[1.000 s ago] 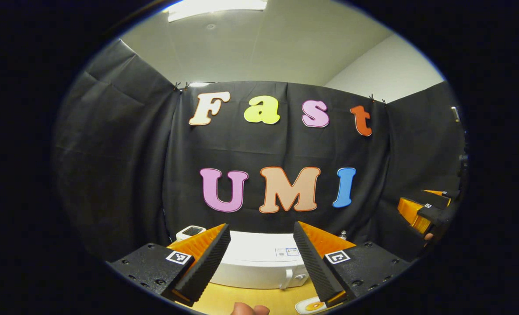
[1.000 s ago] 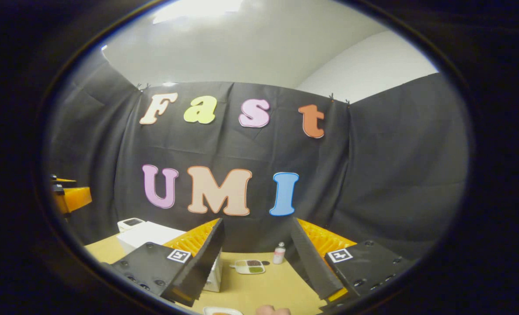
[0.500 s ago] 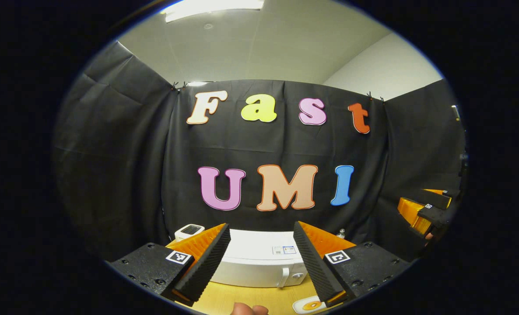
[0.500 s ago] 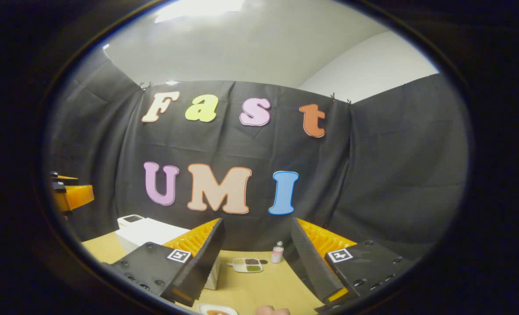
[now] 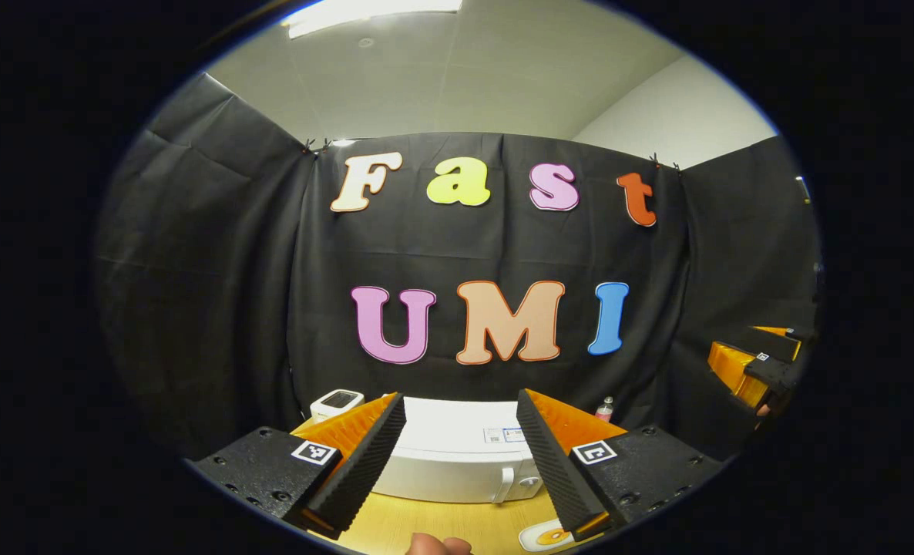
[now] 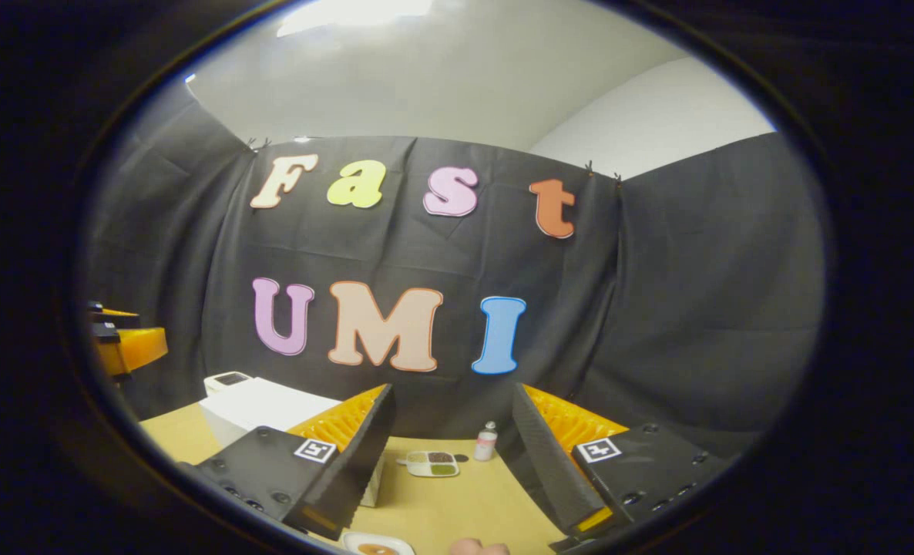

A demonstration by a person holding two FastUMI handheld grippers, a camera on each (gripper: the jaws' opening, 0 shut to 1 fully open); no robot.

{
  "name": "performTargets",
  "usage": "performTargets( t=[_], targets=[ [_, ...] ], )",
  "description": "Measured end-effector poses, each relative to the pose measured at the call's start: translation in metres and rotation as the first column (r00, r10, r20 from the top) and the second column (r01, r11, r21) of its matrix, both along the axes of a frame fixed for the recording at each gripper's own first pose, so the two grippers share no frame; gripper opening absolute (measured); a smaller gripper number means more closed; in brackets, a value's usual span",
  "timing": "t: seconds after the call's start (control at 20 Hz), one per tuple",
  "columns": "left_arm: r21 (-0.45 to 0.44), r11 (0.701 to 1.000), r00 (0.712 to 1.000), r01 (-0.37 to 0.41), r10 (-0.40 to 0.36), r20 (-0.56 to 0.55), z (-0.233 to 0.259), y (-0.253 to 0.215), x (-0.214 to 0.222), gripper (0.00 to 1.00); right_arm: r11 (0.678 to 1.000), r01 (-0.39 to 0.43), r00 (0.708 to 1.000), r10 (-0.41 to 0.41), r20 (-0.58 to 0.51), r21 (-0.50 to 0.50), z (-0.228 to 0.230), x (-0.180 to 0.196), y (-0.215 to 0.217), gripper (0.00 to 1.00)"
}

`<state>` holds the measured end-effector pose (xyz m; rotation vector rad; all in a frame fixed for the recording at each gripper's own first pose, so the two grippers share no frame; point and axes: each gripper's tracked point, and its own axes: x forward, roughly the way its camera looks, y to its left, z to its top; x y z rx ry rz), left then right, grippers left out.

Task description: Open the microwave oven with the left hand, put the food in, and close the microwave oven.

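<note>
Since the earlier frames both views have tilted slightly downward, so more of the tabletop (image 6: 457, 501) shows. The left gripper (image 5: 461, 462) has its fingers spread with nothing between them, lined up on the microwave oven (image 5: 457, 455), which sits closed toward the tabletop's far edge against the booth wall. Its door handle (image 5: 508, 486) stands upright near the door's right side, beside a round knob (image 5: 530, 482). The right gripper (image 6: 449, 462) is likewise spread and empty. The food, a dish (image 5: 546, 537), lies near the tabletop's front edge, in front of the microwave's right end. A divided tray (image 6: 432, 463) and a small bottle (image 6: 486, 442) stand well apart to the right, toward the far edge. Risk: a spread finger may strike the knob instead of the handle, since the two sit just beside each other; an off-centre pull could drag the light microwave forward. Open room lies between the microwave's front and the tabletop's front edge; the door's swing may cross the dish.
</note>
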<state>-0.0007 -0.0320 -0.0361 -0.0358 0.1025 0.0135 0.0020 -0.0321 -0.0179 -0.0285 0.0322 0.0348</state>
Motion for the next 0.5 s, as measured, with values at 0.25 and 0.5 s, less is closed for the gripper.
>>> performTargets(
  t=[0.25, 0.5],
  targets=[
    [0.003, 1.0, 1.0, 0.013, -0.013, -0.027, -0.029, -0.011, 0.017, 0.93, 0.999, 0.03, 1.0, -0.03, -0.006, -0.017, -0.003, 0.003, -0.016, 0.96],
    [0.01, 0.998, 0.997, 0.061, -0.06, -0.042, -0.09, -0.035, 0.039, 0.96, 0.999, 0.045, 0.999, -0.045, 0.005, -0.021, 0.002, 0.007, -0.022, 0.96]
  ],
)
